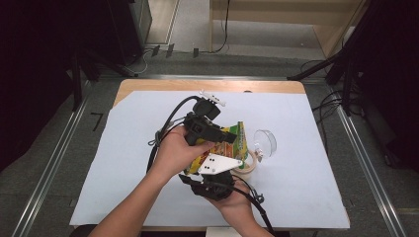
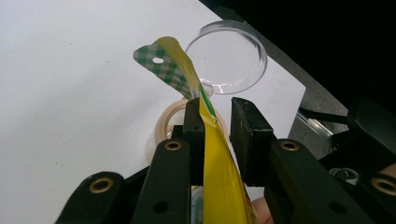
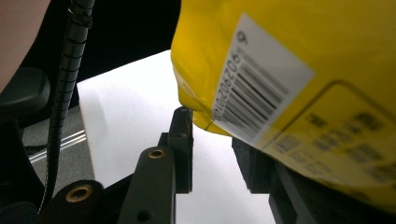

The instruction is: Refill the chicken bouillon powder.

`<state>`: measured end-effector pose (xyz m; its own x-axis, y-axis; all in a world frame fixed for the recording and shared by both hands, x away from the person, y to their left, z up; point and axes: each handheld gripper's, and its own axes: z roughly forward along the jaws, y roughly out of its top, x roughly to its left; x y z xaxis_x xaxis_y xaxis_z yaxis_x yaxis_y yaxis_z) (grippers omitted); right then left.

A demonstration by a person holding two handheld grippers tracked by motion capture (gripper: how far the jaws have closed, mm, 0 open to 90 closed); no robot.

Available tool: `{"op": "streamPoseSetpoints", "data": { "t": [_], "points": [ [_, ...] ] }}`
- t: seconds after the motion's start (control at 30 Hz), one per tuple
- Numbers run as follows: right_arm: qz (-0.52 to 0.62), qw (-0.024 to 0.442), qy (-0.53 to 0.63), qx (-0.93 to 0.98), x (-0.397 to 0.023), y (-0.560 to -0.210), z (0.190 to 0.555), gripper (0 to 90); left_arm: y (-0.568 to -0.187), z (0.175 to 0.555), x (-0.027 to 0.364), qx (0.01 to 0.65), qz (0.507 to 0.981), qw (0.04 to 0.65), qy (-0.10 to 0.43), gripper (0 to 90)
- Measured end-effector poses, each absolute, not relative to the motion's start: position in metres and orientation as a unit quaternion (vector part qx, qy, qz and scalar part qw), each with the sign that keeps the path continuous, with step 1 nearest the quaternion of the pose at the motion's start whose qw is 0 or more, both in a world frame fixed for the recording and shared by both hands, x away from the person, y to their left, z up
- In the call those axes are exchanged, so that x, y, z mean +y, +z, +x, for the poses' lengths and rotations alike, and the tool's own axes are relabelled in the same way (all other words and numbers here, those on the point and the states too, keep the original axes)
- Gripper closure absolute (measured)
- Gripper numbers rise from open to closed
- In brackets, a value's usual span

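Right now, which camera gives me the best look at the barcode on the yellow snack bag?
The right gripper view: the barcode fills the upper middle on the yellow snack bag, close up though slightly blurred. The high view shows the bag's printed front between both grippers. The left gripper view shows its edge and green checked top.

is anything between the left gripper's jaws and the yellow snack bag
Nothing visible does. In the left gripper view the yellow snack bag already runs up between the jaws of the left gripper, its edge lying against the left jaw, with a gap to the right one.
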<state>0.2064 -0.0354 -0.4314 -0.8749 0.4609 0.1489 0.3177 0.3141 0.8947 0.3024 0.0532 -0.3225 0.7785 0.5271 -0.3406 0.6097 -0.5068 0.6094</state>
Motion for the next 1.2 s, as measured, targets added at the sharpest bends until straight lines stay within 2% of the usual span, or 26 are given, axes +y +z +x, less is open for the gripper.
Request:
{"op": "streamPoseSetpoints", "data": {
  "t": [0.83,1.2],
  "points": [
    [0.237,0.073,0.539,0.805,-0.0362,-0.4267,0.2046,71.8,-0.3152,0.2969,0.0521,0.326,0.866,0.376,-0.047,75.7],
    [0.236,0.065,0.536,0.808,-0.0363,-0.4245,0.2048,72.1,-0.3182,0.3038,0.0564,0.338,0.859,0.379,-0.073,75.6]
  ]
}}
